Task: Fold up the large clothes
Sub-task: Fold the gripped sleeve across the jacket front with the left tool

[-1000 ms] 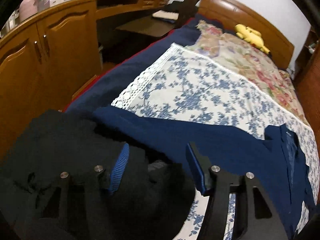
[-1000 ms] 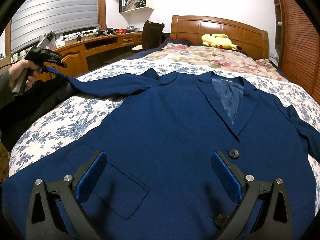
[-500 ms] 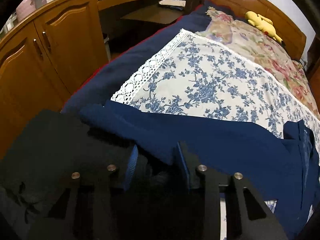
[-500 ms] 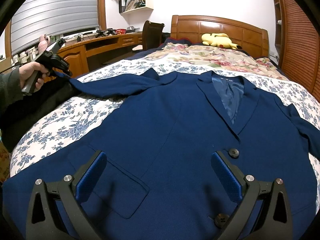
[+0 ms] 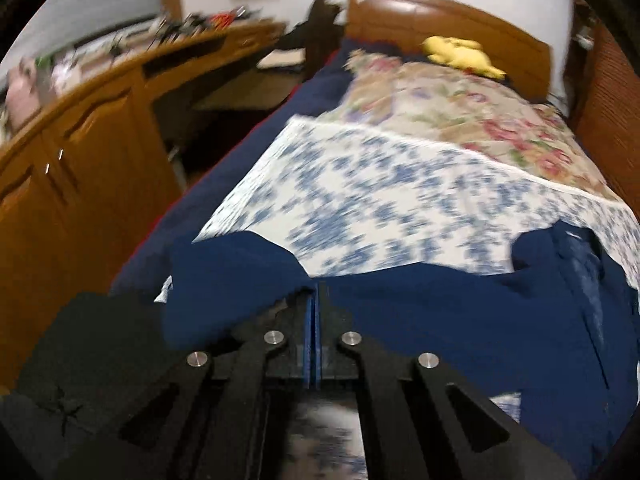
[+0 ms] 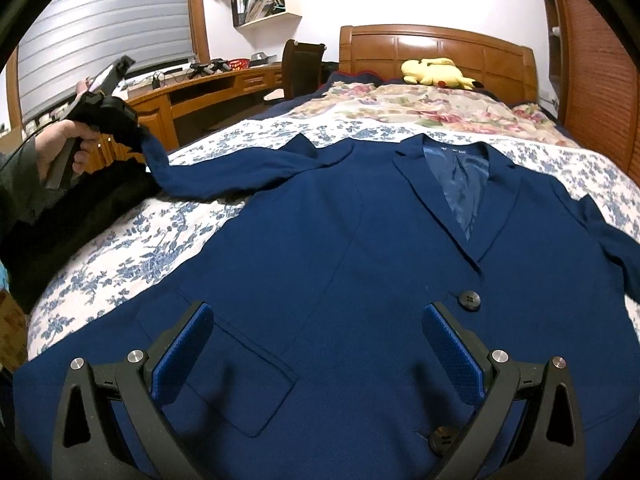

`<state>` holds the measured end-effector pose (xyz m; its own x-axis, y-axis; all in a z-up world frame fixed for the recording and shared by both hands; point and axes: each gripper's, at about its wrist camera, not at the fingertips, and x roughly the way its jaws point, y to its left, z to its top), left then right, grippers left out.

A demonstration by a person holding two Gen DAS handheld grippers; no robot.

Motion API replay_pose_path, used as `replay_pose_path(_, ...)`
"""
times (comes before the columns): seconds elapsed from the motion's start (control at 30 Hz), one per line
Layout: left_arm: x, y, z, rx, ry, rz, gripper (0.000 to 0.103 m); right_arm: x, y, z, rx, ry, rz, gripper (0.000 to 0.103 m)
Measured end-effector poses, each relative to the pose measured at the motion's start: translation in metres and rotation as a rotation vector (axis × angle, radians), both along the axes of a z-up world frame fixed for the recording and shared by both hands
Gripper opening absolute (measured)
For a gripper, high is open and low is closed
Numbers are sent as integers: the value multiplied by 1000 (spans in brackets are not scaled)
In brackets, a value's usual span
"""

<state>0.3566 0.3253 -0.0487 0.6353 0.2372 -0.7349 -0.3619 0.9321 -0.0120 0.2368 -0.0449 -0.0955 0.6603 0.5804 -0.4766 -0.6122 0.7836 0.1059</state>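
Navy jacket (image 6: 340,240) lies front-up, spread on the bed (image 6: 120,256) | left tongs (image 5: 316,296) clamped on the jacket's sleeve end (image 6: 160,156), lifted off the bed | right tongs (image 6: 318,344) wide apart above the hem, gripping nothing

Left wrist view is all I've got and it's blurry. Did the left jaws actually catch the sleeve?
Observer: Yes. The right wrist view shows the left gripper shut on the sleeve, with the cuff end raised above the bedspread.
Operator: And the right gripper?
Observer: The right gripper hangs over the jacket front, jaws wide open, holding nothing.
Operator: Which way up is the jacket?
Observer: Front up, with the top button showing below the lapels.
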Motion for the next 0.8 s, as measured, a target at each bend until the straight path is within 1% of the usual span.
replay_pose_path(0.1, 1, -40, 21, 14, -34, -82, 1, -1, -3, 0, 17, 1, -4, 103)
replay_pose_path(0.2, 1, -88, 37, -12, -50, -173, 1, -5, -5, 3, 28, -17, -6, 103)
replay_pose_path(0.3, -2, -133, 50, 2, -65, -263, 1, -10, -9, 6, 31, -30, -1, 103)
replay_pose_path(0.47, -10, -196, 70, 14, -82, -368, 1, -16, -26, 13, 42, -55, -17, 103)
replay_pose_path(0.63, -22, -249, 78, 32, -88, -456, 1, -22, -52, 22, 65, -91, -53, 103)
replay_pose_path(0.73, -33, -274, 75, 41, -97, -491, 1, -24, -65, 24, 74, -101, -73, 103)
replay_pose_path(0.8, -43, -286, 71, 31, -96, -505, 1, -22, -72, 23, 75, -102, -86, 103)
